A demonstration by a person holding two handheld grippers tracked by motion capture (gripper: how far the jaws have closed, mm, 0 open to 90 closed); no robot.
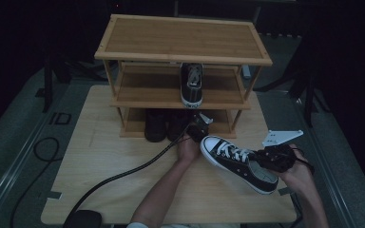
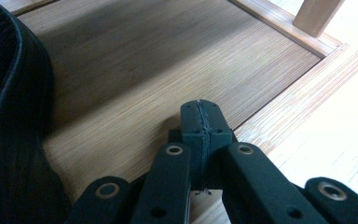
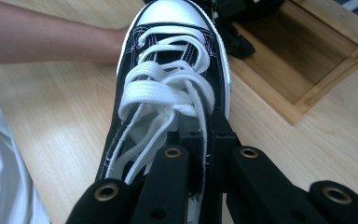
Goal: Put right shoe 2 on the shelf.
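Sneaker (image 1: 240, 164), black canvas with white laces and a white toe cap, is what we have in the right tool (image 1: 278, 158): it hangs just above the bench (image 1: 100, 156), toe aimed toward the rack and heel end at the tool. In the right gripper view we see the jaws closed down on the shoe's upper edge (image 3: 168, 93) near the lace eyelets, with the loose white laces draped over and between them, so this tool is gripping the sneaker. Our left tool (image 1: 197, 127) sits ahead of the shoe's toe, at the front of the wooden shoe rack (image 1: 180, 40), its tip at the lowest shelf. In the left gripper view its jaws (image 2: 200, 123) are pressed flat together with nothing between them, hovering over the bare bamboo board of that shelf, and a dark shoe (image 2: 9, 116) stands just beside it. On the bottom shelf we see that pair of dark shoes (image 1: 164, 124); on the middle shelf a second black sneaker (image 1: 191, 83) stands with its toe toward us.
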